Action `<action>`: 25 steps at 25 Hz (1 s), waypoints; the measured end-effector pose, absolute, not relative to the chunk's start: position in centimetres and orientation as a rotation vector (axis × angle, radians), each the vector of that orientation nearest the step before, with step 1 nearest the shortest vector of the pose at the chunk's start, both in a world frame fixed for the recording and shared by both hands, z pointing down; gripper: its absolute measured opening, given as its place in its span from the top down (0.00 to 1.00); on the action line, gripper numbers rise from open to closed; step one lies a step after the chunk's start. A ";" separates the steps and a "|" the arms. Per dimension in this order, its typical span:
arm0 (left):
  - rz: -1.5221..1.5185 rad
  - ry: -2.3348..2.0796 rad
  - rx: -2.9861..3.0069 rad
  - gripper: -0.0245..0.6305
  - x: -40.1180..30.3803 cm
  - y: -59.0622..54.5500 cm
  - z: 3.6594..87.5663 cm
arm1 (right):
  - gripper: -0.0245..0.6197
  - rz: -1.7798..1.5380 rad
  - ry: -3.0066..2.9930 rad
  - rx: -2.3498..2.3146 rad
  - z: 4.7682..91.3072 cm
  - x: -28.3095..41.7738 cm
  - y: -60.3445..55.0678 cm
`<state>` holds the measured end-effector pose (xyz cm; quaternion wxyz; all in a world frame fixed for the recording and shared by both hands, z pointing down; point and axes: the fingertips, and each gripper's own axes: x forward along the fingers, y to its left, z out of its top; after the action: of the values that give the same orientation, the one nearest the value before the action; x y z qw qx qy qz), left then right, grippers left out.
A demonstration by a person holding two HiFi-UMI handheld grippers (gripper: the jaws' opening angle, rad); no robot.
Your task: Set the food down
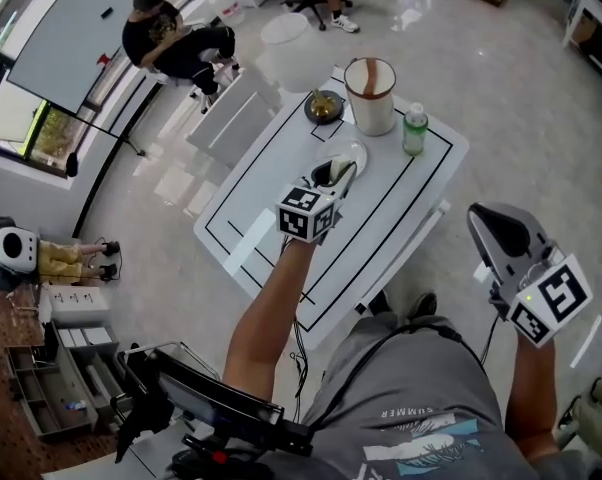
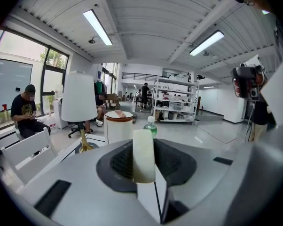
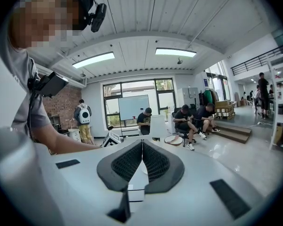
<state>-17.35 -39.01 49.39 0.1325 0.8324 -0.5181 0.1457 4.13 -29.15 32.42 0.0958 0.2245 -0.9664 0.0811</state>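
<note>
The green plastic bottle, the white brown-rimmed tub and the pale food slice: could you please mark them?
Green plastic bottle [image 1: 413, 138]: head view, body.
White brown-rimmed tub [image 1: 373, 114]: head view, side wall.
Pale food slice [image 2: 144, 155]: left gripper view, facing side.

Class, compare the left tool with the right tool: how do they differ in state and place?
The left tool grips a pale slice of food; the right tool is shut and empty. The left tool is over the white table; the right tool is beside it. Both carry marker cubes.
</note>
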 end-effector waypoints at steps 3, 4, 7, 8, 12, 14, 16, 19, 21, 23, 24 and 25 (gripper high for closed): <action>0.457 -1.491 2.391 0.80 -17.9 -39.5 50.8 | 0.95 0.247 -2.854 0.679 32.6 4.1 -29.1; 0.469 -1.488 2.383 0.80 -18.1 -39.6 51.3 | 0.95 0.249 -2.851 0.683 32.7 4.2 -29.0; 0.503 -1.476 2.359 0.80 -18.7 -39.9 52.8 | 0.95 0.256 -2.840 0.696 33.0 4.2 -29.1; 0.513 -1.471 2.351 0.80 -18.9 -40.0 53.2 | 0.95 0.259 -2.838 0.700 33.1 4.2 -29.1; 0.554 -1.454 2.330 0.80 -19.2 -40.6 54.9 | 0.95 0.269 -2.827 0.711 33.6 4.3 -29.3; 0.578 -1.446 2.321 0.80 -19.4 -40.9 55.7 | 0.95 0.275 -2.819 0.716 33.9 4.4 -29.3; 0.606 -1.436 2.315 0.80 -19.5 -41.2 56.4 | 0.95 0.280 -2.812 0.721 34.0 4.4 -29.4; 0.650 -1.419 2.311 0.80 -19.6 -41.7 57.4 | 0.95 0.286 -2.801 0.726 34.3 4.5 -29.5; 0.682 -1.409 2.305 0.80 -19.8 -42.0 58.3 | 0.95 0.290 -2.794 0.732 34.6 4.6 -29.6; 0.719 -1.397 2.298 0.80 -19.9 -42.2 59.1 | 0.95 0.296 -2.787 0.737 34.7 4.7 -29.8; 0.737 -1.392 2.293 0.80 -20.1 -42.4 59.5 | 0.95 0.299 -2.784 0.740 34.8 4.8 -29.9; 0.754 -1.388 2.288 0.80 -20.2 -42.5 59.9 | 0.95 0.302 -2.780 0.743 34.9 4.8 -30.0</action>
<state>-20.21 -42.51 59.93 0.1798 0.8095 -0.4911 0.2669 4.83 -29.98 34.91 0.1237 0.2549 -0.9534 0.1036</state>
